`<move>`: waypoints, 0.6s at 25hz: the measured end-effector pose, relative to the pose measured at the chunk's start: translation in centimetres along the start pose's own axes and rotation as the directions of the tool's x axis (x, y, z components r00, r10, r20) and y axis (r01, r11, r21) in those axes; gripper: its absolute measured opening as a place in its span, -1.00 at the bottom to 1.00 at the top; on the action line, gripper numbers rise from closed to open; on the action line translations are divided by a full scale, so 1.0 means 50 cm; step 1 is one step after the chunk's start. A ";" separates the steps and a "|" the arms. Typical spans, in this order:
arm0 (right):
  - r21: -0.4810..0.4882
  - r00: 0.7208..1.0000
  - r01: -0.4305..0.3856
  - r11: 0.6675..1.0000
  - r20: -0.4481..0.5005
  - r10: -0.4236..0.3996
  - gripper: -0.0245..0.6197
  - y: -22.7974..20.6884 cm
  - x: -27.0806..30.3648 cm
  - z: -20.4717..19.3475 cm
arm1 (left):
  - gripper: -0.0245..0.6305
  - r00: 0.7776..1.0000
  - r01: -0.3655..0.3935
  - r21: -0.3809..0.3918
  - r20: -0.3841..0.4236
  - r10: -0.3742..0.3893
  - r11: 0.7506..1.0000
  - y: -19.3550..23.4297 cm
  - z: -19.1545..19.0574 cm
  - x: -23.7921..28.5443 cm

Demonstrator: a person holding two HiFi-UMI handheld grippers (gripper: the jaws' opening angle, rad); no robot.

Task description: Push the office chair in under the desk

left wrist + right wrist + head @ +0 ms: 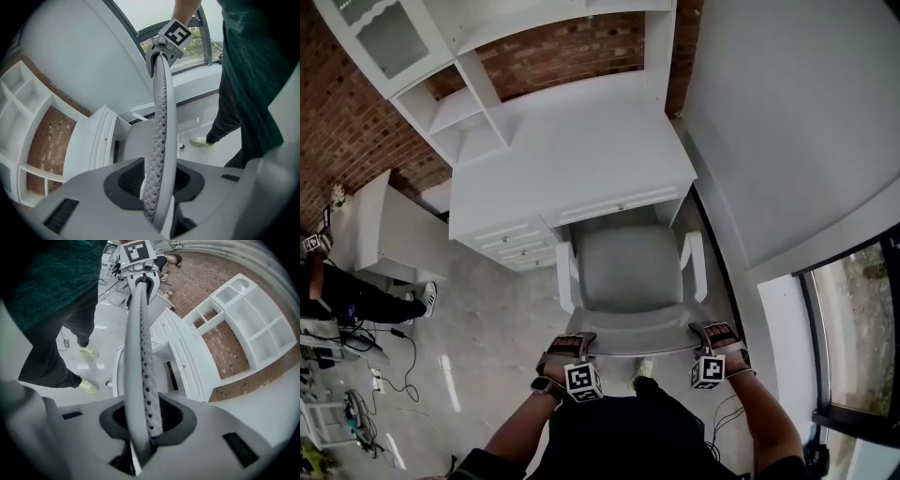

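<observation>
Holding, left tool: my jaws are closed narrow on the top edge of the backrest. One pad is on its perforated face, the other on the smooth rear face.
Holding, right tool: I have the same pinch here, jaws clamped on the opposite end of that top edge, with the rim running away from this tool toward the left tool.
Hands: one of mine is wrapped around each tool, marker cubes facing up, and the two tools are level with each other at the chair's corners.
Office chair: it stands directly ahead of both tools, grey seat pointing away from me and backrest nearest my body.
Armrests: white, one just beyond each tool, running forward toward the table.
Table: white, beyond the chair from my tools. The seat's front edge reaches the kneehole opening below its front rim.
Drawers: ahead of and outboard of the left tool, beside the kneehole.
Shelf unit: white, farther off past the left tool, against the brick wall.
Window: out to the side of the right tool.
Person: seated on the floor, well apart on the left tool's side.
</observation>
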State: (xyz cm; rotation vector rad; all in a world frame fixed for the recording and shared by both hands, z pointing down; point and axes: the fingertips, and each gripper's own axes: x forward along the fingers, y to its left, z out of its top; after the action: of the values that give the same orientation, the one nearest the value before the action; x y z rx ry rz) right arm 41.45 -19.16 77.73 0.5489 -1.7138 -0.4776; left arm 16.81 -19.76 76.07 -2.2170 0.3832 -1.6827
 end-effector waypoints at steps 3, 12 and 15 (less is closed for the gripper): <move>-0.021 1.000 -0.004 1.000 0.014 0.004 -0.69 -0.024 0.016 -0.016 | -0.58 1.000 -0.010 -0.022 -0.013 0.010 1.000 0.014 0.012 0.012; -0.056 0.999 -0.018 0.998 0.039 0.020 -0.69 -0.074 0.061 -0.033 | -0.60 0.999 -0.021 -0.053 -0.048 0.018 0.998 0.053 0.018 0.038; -0.063 0.999 -0.013 0.998 0.046 0.016 -0.69 -0.094 0.071 -0.037 | -0.61 0.998 -0.019 -0.057 -0.058 0.016 0.998 0.067 0.020 0.048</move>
State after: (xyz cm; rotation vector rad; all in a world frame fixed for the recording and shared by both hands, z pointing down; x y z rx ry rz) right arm 43.11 -25.08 78.15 0.4832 -1.7398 -0.5363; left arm 18.37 -23.69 76.50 -2.2030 0.4696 -1.7499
